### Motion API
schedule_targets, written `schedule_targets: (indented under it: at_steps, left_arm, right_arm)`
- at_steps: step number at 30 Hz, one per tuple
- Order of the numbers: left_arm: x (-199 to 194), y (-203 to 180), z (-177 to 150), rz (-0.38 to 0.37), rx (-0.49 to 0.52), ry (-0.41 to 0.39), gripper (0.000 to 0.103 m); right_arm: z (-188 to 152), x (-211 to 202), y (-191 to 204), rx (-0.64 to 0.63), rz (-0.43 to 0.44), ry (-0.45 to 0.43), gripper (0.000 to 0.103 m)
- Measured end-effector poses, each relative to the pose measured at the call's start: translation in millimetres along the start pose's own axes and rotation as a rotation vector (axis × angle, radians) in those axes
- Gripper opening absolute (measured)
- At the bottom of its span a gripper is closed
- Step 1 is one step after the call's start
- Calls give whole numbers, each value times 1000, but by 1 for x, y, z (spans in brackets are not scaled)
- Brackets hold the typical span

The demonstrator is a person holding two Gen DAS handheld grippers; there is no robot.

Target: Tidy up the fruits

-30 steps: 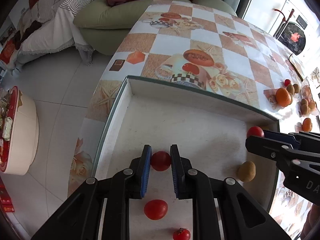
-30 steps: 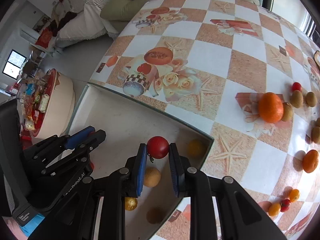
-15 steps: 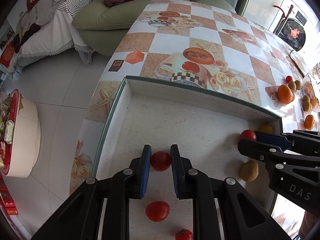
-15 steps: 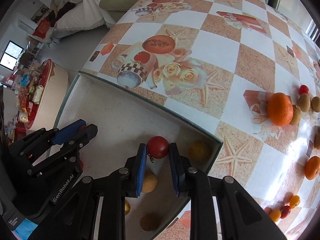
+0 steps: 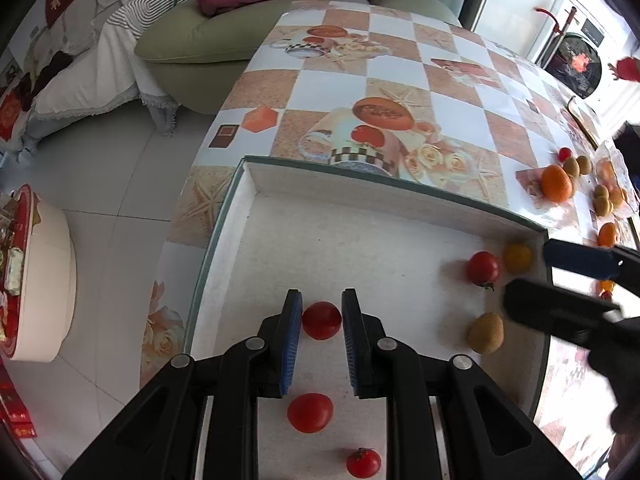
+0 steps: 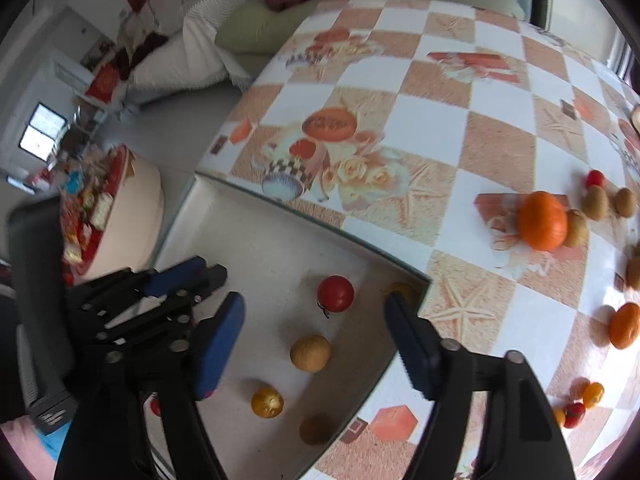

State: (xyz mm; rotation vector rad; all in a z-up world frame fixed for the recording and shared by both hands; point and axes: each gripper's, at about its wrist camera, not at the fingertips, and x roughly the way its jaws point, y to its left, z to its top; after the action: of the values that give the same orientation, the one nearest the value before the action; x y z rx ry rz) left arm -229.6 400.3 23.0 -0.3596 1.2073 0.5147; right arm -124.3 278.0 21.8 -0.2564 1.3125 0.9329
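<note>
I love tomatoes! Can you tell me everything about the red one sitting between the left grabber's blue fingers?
The tomato is small, round, smooth and shiny red, with no stem showing. It rests on the pale floor of the shallow white tray, near its left side. The left gripper has just been opening, so its blue pads now stand on either side with slim gaps, not squeezing it. Two more red tomatoes lie nearer the camera.

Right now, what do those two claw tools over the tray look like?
Both are matt black plastic linkages joined by round silver pins. Each left gripper and right gripper finger ends in a ribbed blue pad. White lettering, too blurred to read, marks the left one's body. No cables or sleeves show.
</note>
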Motion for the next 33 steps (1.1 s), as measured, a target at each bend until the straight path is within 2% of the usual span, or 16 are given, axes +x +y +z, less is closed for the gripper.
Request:
schedule_targets:
  at_steps: [1,2,3,4,8,14,18,21,23,33]
  left_arm:
    - [-2,-1,0,1,-1,-13,79]
    - [-7,-2,-1,6,-1,-43,92]
    - [-13,-4,-2,14,6,-84,92]
    - [-15,-6,-2,15,16,-91,92]
    - [-12,-14,-1,32,41,-56,92]
    - [-17,-22,-2,63,37,-51,92]
    - [-22,-30,-5,58,53,-44,92]
    - [-25,-36,-7,61,59,-40,92]
    - [-28,-39,-9,62,57,-41,92]
    - [-52,-43,-27,57,19,-54,93]
  right_arm:
    - [-1,-6,-2,8,5,-14,79]
    - [-3,-12,-4,12,5,-25,79]
    - [-4,-16,-5,15,4,-31,79]
    - [-6,-20,-7,18,3,-36,79]
    - [-16,-31,-12,41,-6,-45,79]
    - [-28,-40,-20,71,-42,-30,82]
    - [-37,-46,-27,85,-47,-13,84]
    - [-44,-49,-34,98,-60,0,92]
    - [-49,-51,-37,104,-69,5,103]
    - [-64,-64,-36,86,-93,16,103]
